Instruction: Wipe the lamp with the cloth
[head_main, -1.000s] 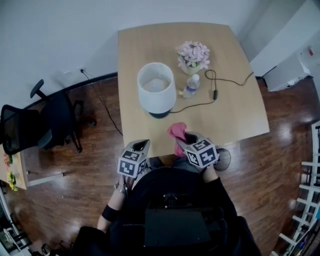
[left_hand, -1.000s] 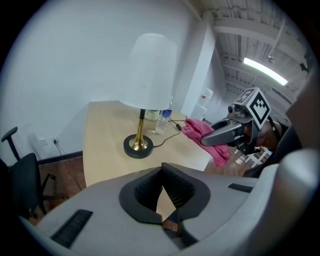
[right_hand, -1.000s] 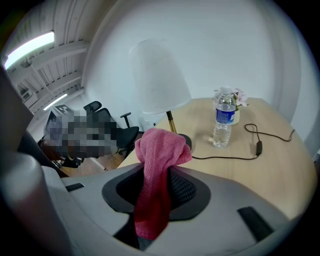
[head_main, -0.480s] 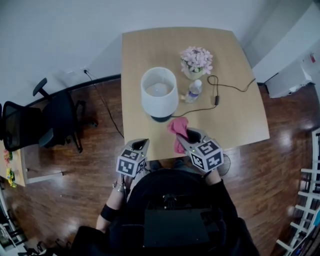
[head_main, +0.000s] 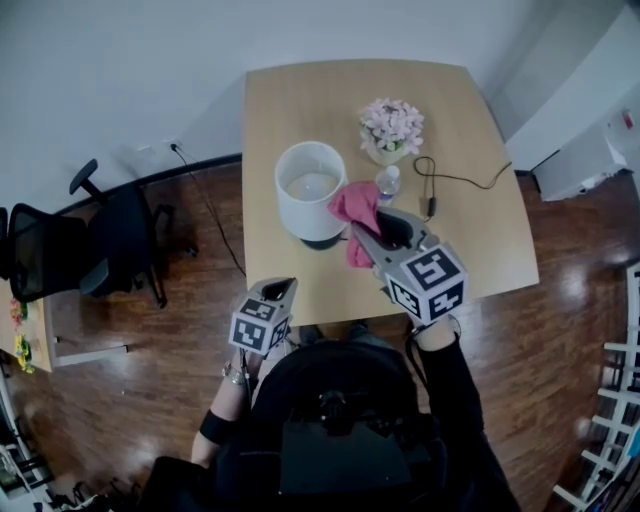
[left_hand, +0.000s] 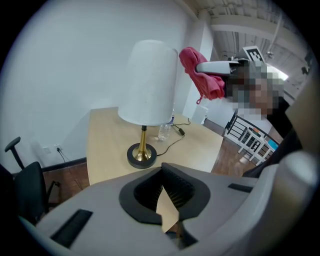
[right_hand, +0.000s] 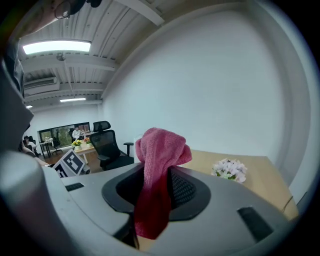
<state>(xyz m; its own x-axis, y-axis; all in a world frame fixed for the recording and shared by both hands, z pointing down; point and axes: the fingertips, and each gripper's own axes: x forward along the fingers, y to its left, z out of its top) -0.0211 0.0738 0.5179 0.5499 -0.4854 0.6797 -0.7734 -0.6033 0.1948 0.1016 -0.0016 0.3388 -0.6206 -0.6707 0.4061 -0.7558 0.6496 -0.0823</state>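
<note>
Since the crumpled pink cloth (head_main: 352, 203), clamped in the right gripper (head_main: 365, 235), is now lifted beside the white-shaded brass lamp (head_main: 310, 190) ahead, wiping is judged imminent, with the empty left gripper (head_main: 282, 287) shut.

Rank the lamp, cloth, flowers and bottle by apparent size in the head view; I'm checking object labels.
1. lamp
2. flowers and cloth: about alike, and the cloth is held up nearer the camera, so unranked
3. bottle

Nubbly woven cloth (right_hand: 159, 165), matt wooden table (head_main: 470, 240) (lamp stem (left_hand: 143, 138) glossy brass).
</note>
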